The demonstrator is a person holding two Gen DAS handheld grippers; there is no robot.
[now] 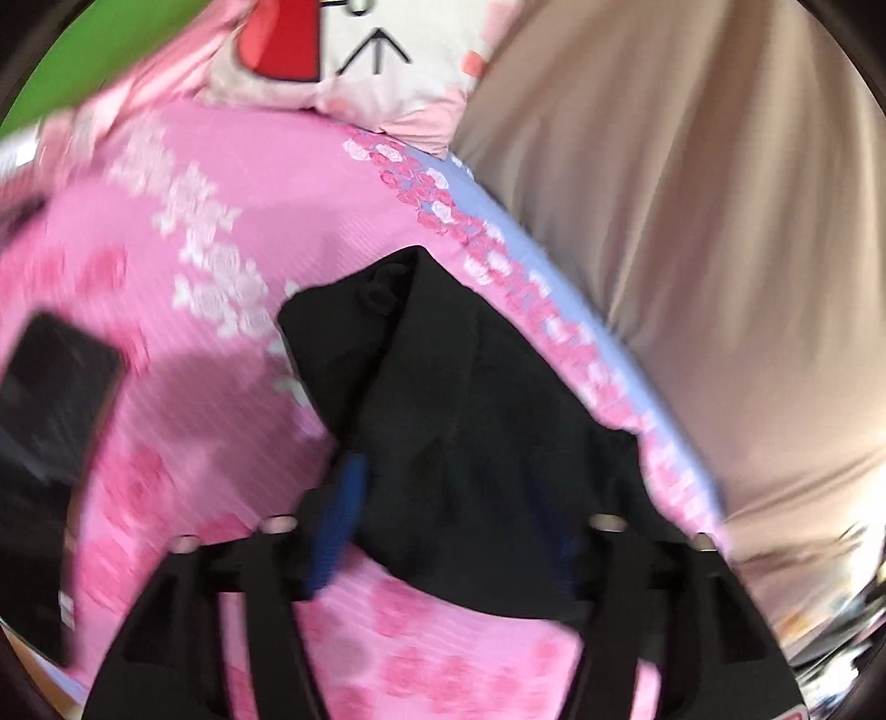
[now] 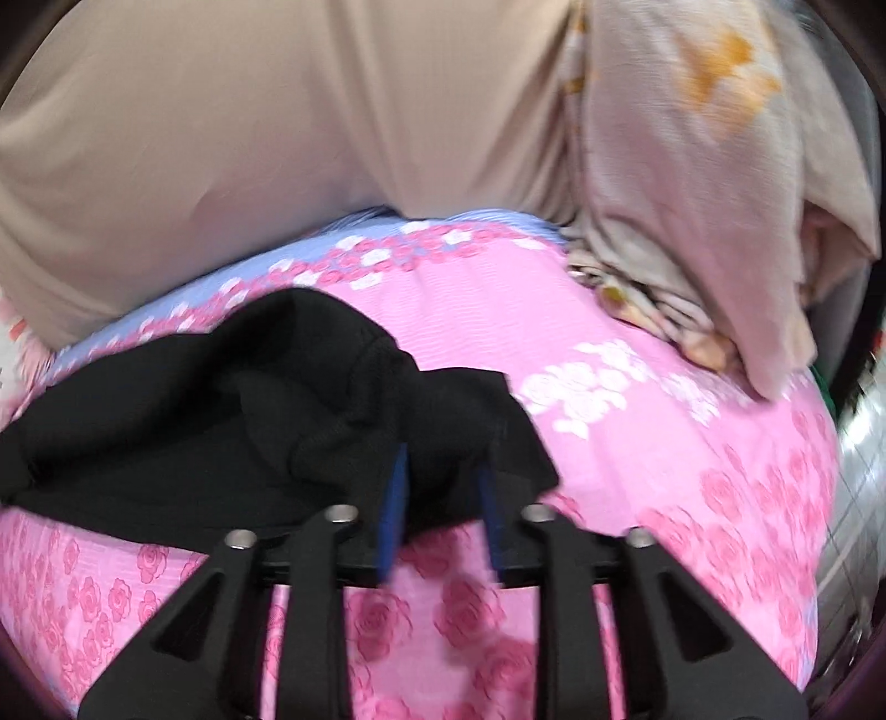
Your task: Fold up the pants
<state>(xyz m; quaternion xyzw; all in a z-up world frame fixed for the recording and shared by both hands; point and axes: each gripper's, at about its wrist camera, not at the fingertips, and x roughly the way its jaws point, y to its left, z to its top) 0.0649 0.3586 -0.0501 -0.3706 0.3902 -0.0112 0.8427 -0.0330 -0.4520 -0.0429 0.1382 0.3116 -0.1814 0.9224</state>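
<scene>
**Inspector:** Location of the pants (image 1: 470, 399)?

**Assistant:** Black garment, lying bunched on a bed with a pink rose-print bedsheet (image 1: 183, 310). In both wrist views it sits directly ahead of the claw and reaches back between the fingers.

**Inspector:** Left claw (image 1: 448, 526)?

**Assistant:** Fingers set wide apart, cloth draped over the gap. The blue pad (image 1: 340, 526) on one finger shows bare; the other is largely covered by fabric. No squeeze is evident, though motion blur limits certainty.

**Inspector:** Right claw (image 2: 443, 520)?

**Assistant:** Fingers much closer together, a fold of the pants (image 2: 232, 421) lying between both blue pads (image 2: 394, 515). I judge it clamped on the cloth.

**Inspector:** Reason for the arrangement?

**Assistant:** In my judgement, each claw takes one point along the same edge, so the garment can be lifted or spread evenly before folding. The bunched state suggests the fold proper is not yet made.

**Inspector:** Surroundings?

**Assistant:** A beige cloth (image 2: 249, 138) beyond the pants, far side of the bed. A dark flat object (image 1: 52, 399) to the left of the left claw; identity unclear.

**Inspector:** Writing or labels?

**Assistant:** A pillow (image 1: 360, 50) far ahead of the left claw carries black arrow-like strokes and a red patch. Nothing readable; no brand seen.
</scene>
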